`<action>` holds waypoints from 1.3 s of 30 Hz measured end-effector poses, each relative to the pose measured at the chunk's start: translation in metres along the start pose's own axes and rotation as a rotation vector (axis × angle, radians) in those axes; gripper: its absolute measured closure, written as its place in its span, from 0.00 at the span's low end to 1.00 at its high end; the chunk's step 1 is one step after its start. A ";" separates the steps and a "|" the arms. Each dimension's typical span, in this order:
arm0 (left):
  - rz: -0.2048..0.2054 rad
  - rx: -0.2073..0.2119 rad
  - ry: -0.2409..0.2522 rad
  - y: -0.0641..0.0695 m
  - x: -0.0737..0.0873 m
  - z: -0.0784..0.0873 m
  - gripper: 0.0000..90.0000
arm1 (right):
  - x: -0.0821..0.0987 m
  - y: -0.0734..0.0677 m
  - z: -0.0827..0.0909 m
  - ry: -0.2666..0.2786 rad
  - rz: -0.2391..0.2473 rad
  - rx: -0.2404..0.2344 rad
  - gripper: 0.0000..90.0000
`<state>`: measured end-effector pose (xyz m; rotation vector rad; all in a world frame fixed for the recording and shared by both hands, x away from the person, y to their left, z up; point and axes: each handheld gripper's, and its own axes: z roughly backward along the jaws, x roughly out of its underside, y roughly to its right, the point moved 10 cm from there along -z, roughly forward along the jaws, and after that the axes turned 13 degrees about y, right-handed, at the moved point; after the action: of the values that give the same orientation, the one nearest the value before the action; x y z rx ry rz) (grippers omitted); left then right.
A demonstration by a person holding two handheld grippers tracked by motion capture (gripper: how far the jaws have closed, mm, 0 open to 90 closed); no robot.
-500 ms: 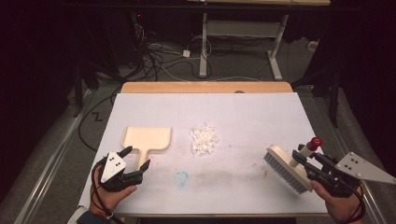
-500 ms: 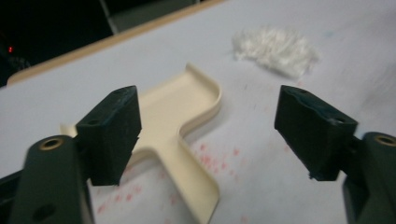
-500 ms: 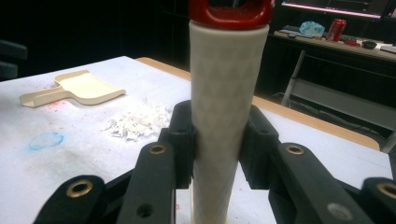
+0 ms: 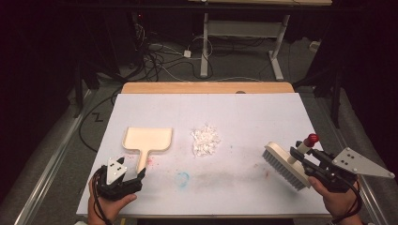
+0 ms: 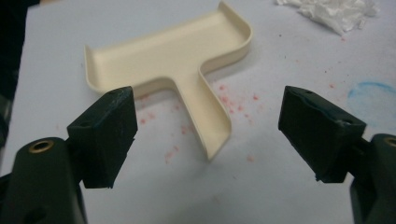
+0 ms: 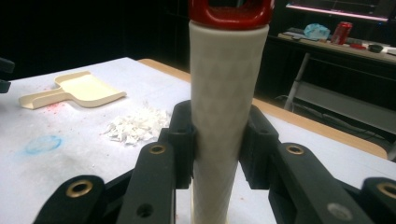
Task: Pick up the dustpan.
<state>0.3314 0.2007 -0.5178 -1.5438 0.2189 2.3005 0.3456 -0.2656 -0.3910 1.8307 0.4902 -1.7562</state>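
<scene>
The scene is carried by a white-covered surface point(image 4: 244, 112) with a wooden strip along its far edge, and all places are given relative to the pile of white paper scraps point(image 4: 206, 139) lying near its middle. To the left of the pile, well apart from it, a cream plastic dustpan point(image 4: 146, 140) is laid flat, its pan toward the far edge and its handle pointed at the near edge. To the right of the pile and nearer the person, a cream scrubbing brush point(image 4: 284, 165) is held off toward the surface's right edge, its bristles turned toward the pile; its pale handle point(image 6: 226, 102), capped with a red ring, is clamped between the right tongs point(image 4: 305, 157), which are seen closed tight on it in the right gripper view. The left tongs point(image 5: 205, 135) are held to the near left of the pile, spread wide with nothing gripped, and the end of the dustpan's handle is seen lying between and just beyond their jaws in the left gripper view. A blue smudge point(image 4: 182, 177) and red specks point(image 5: 229, 100) are marked on the surface near the dustpan's handle, on the pile's near side.
</scene>
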 end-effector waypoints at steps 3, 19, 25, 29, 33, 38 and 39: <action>0.047 0.009 -0.062 0.010 0.007 -0.002 0.23 | 0.004 -0.002 -0.003 -0.017 0.004 -0.006 0.78; 0.143 -0.020 -0.352 -0.014 0.007 -0.090 0.40 | 0.020 -0.002 -0.009 -0.085 0.017 -0.006 0.78; 0.145 0.001 -0.329 -0.016 0.006 -0.089 0.70 | 0.021 -0.004 -0.009 -0.084 0.010 -0.016 0.78; 0.123 0.010 -0.348 -0.017 0.005 -0.089 0.70 | 0.021 -0.003 -0.010 -0.084 0.004 -0.016 0.78; 0.098 0.030 -0.371 -0.022 0.001 -0.087 0.70 | 0.021 -0.003 -0.010 -0.084 0.005 -0.013 0.78; 0.058 0.052 -0.373 -0.026 -0.009 -0.076 0.70 | 0.021 0.001 -0.009 -0.084 0.000 -0.005 0.78; 0.046 0.053 -0.369 -0.027 -0.011 -0.073 0.70 | 0.021 0.001 -0.009 -0.084 0.001 -0.004 0.78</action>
<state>0.4086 0.1998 -0.5347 -1.0729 0.2167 2.5397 0.3550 -0.2638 -0.4115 1.7466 0.4592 -1.8220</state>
